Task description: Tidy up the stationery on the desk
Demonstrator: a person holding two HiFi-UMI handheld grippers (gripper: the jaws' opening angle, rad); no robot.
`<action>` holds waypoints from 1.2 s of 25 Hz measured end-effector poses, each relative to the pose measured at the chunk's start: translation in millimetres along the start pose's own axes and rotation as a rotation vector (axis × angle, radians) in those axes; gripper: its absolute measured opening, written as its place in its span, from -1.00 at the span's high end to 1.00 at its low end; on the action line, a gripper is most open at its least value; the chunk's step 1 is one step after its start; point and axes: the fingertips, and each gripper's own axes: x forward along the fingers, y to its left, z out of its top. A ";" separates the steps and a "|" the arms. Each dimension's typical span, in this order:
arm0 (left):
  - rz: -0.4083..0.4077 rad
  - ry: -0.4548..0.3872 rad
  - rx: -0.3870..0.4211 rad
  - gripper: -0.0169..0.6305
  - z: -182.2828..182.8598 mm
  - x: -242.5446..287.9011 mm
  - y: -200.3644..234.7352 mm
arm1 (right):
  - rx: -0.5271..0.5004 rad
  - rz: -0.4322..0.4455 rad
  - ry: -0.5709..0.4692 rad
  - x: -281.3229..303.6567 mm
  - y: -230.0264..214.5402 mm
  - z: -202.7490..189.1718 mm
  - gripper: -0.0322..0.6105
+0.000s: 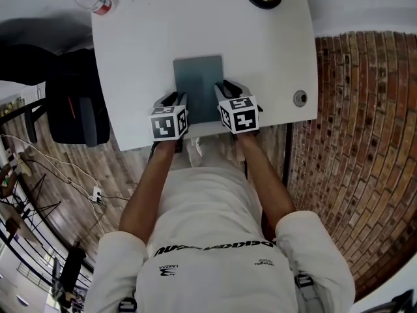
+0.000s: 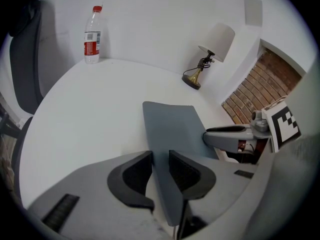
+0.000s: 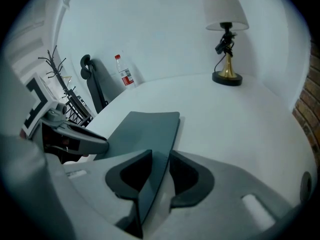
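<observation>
on desk (image 1: 130, 57), both grippers (image 1: 174, 103) (image 1: 228, 90) clamping grey folder (image 1: 197, 77)

No wording can be read for certain. The shirt (image 1: 215, 240) bears a dark line of lettering and two small logos, upside down, too small. The bottle (image 2: 92, 34) has a red label, print illegible. Black-and-white square markers sit on the left gripper (image 1: 174, 100) and the right gripper (image 1: 228, 87).
</observation>
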 end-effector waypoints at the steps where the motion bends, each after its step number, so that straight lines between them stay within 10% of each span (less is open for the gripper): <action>1: 0.001 0.000 0.002 0.63 0.0 -0.1 0.0 | -0.006 0.000 -0.002 0.0 0.1 0.1 0.58; 23: -0.039 -0.155 0.111 0.90 19.8 -60.7 -35.5 | -0.103 -0.013 -0.033 -73.7 -33.9 -22.6 0.57; 30: -0.060 -0.187 0.157 0.95 17.4 -81.3 -51.9 | -0.372 -0.039 0.092 -70.3 -43.7 -44.6 0.58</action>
